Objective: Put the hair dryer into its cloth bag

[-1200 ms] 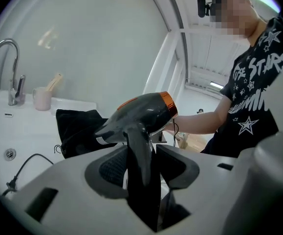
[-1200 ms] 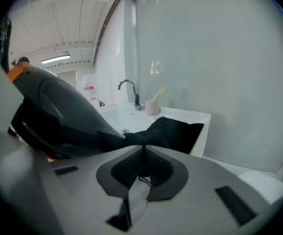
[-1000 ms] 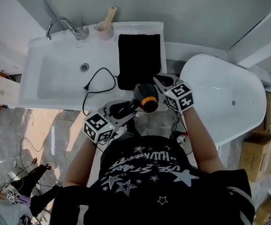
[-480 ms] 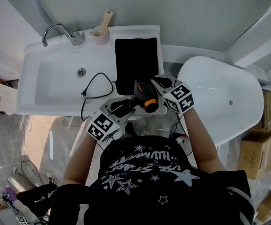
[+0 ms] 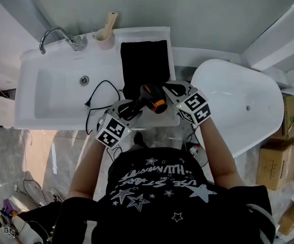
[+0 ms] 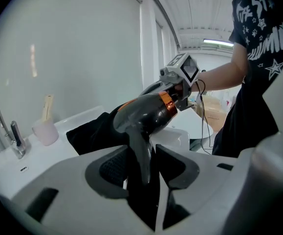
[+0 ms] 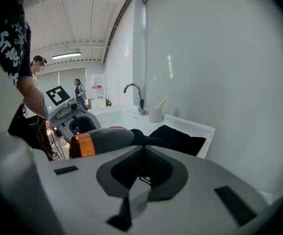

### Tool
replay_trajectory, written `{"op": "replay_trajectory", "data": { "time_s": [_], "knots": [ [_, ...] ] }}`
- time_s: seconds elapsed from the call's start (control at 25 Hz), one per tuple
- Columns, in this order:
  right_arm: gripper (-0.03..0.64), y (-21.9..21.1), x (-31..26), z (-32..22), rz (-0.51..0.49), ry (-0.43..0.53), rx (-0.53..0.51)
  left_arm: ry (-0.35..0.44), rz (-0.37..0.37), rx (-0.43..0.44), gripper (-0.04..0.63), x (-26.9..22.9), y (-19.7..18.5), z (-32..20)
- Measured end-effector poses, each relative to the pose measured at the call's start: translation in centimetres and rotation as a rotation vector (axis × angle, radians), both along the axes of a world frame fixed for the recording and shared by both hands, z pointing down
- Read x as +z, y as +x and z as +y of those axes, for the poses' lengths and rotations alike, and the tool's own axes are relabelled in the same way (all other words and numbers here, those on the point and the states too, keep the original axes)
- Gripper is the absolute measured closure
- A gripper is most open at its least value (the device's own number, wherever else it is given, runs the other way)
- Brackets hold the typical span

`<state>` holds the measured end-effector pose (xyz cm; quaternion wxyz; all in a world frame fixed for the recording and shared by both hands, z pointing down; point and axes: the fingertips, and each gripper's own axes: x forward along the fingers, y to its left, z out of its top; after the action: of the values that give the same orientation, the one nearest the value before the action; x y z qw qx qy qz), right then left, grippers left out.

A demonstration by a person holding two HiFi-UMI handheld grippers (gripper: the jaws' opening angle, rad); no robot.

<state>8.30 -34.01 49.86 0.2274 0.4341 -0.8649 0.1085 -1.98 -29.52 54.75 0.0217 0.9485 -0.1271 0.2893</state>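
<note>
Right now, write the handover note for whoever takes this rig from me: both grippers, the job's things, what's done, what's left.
Left gripper: fingers shut on the handle of the hair dryer, which is held up over the counter's front edge.
Right gripper: fingers shut, apparently pinching the near edge of the cloth bag.
Bag lies flat on the counter right of the sink. The dryer's orange-ring end faces the right gripper and its other end is at the bag's near edge. The power cord trails over the sink.
Done: dryer in hand, bag edge gripped.
Left: slide the dryer in, then feed in the cord.
</note>
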Motion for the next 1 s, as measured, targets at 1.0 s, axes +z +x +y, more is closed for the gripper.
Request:
{"op": "replay_trajectory", "data": {
  "time_s": [1.0],
  "knots": [
    [0.598,-2.8,-2.6,1.1,0.03,0.065,-0.056,0.047,-0.078,-0.235,0.408,1.3,0.4,-8.5]
  ]
}}
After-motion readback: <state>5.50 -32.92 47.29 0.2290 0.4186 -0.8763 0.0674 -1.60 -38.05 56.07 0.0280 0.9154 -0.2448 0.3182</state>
